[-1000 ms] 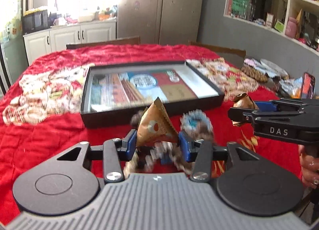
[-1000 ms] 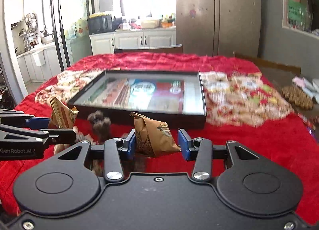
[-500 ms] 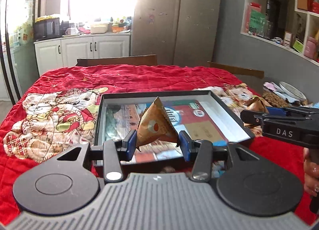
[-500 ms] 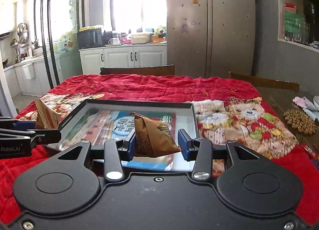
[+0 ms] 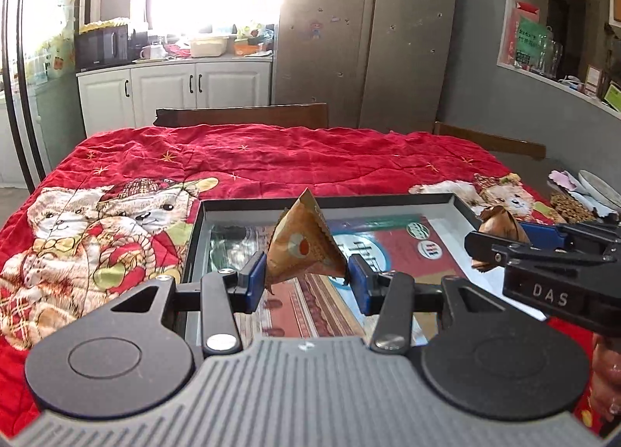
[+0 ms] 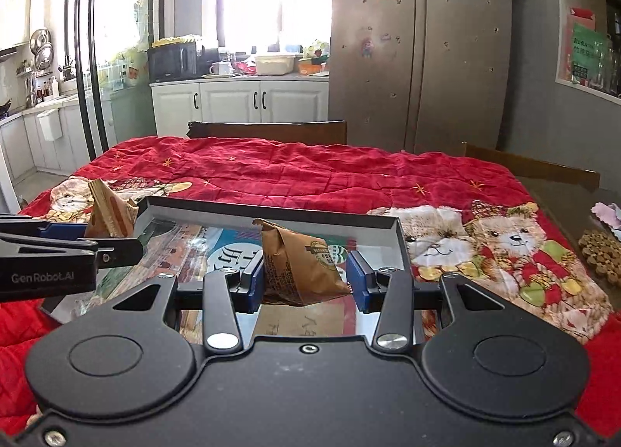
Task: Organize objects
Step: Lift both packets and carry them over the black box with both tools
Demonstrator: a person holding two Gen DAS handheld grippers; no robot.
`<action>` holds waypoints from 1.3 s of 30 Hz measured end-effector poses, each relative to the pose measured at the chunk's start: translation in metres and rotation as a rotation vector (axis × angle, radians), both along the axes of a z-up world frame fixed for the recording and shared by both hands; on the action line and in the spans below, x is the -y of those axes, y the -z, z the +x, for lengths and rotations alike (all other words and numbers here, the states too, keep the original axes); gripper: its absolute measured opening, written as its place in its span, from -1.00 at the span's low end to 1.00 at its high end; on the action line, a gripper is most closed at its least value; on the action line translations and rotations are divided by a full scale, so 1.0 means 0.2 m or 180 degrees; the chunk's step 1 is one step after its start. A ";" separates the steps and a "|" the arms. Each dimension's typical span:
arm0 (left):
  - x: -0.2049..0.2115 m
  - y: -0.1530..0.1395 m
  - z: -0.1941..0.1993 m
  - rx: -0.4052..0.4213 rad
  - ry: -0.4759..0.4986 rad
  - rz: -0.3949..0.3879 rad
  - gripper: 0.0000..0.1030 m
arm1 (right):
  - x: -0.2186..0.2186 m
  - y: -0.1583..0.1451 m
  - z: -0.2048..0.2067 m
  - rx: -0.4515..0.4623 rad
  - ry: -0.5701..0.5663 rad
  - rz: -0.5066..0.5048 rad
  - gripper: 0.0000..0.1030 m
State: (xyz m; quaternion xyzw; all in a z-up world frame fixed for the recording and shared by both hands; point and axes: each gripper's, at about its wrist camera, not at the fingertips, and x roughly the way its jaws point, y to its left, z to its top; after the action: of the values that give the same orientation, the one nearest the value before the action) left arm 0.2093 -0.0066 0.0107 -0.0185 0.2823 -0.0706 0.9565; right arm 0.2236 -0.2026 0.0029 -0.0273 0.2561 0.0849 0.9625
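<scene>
While gripping packets (image 5: 304, 249), both claws tilt downward.

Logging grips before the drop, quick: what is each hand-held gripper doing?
Left hand-held gripper: closed on a brown pyramid packet.
Right hand-held gripper: closed on a brown snack packet.

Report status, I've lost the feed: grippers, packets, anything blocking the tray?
Left gripper shut on triangular packet. Right gripper shut on brown packet. Both over the black tray. Nothing in the way.
</scene>
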 end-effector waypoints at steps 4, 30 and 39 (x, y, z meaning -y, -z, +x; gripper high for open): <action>0.00 0.02 0.08 -0.0009 0.0030 0.0001 -0.04 | 0.00 0.04 0.11 -0.0029 0.0031 0.0006 -0.19; 0.00 0.23 0.35 -0.0230 -0.0056 0.0173 -0.04 | -0.01 0.24 0.48 -0.0507 0.0105 0.0034 -0.19; 0.01 0.25 0.38 -0.0365 -0.0077 0.0236 -0.03 | 0.01 0.27 0.53 -0.0714 0.0138 0.0091 -0.19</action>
State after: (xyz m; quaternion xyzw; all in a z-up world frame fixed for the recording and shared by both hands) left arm 0.2863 -0.0081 -0.0387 0.0095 0.3388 -0.0473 0.9396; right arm 0.3298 -0.2049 -0.0518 0.0017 0.3615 0.0703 0.9297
